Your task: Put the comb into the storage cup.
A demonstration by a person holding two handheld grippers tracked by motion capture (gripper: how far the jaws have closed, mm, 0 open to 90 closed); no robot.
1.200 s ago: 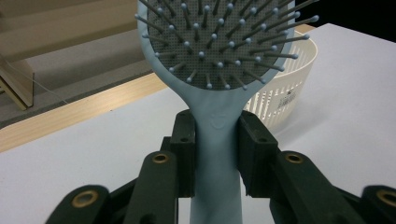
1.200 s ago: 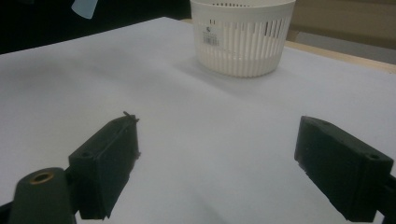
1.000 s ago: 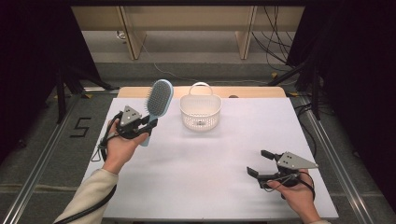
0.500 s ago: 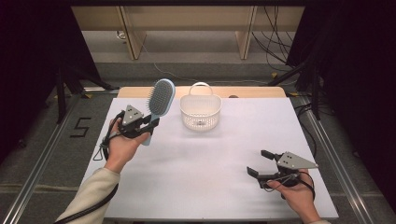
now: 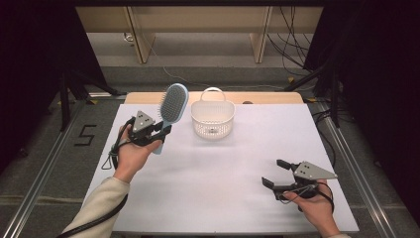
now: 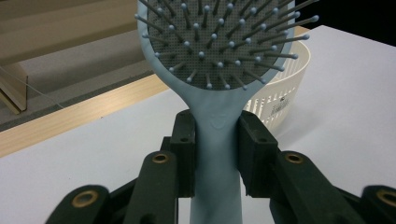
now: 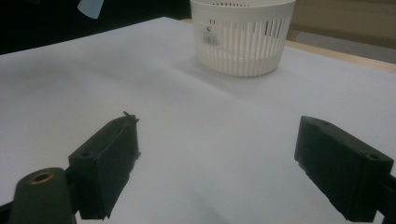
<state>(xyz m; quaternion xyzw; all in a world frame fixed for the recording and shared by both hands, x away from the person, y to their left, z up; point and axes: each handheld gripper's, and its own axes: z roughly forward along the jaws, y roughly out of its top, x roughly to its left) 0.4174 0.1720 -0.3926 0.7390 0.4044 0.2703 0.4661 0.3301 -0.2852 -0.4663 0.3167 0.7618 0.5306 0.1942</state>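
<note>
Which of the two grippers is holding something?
The left gripper: its fingers clamp the blue hairbrush handle. The right gripper is open and empty.

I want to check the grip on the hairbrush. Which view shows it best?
The left gripper view: the hairbrush handle sits clamped between the left gripper pads, bristles facing the camera. The high view shows the whole brush raised beside the basket, smaller. The right gripper view catches just a pale blue corner.

Pale blue hairbrush [image 5: 173, 106] held upright by its handle, just beside white basket [image 5: 213, 119].
</note>
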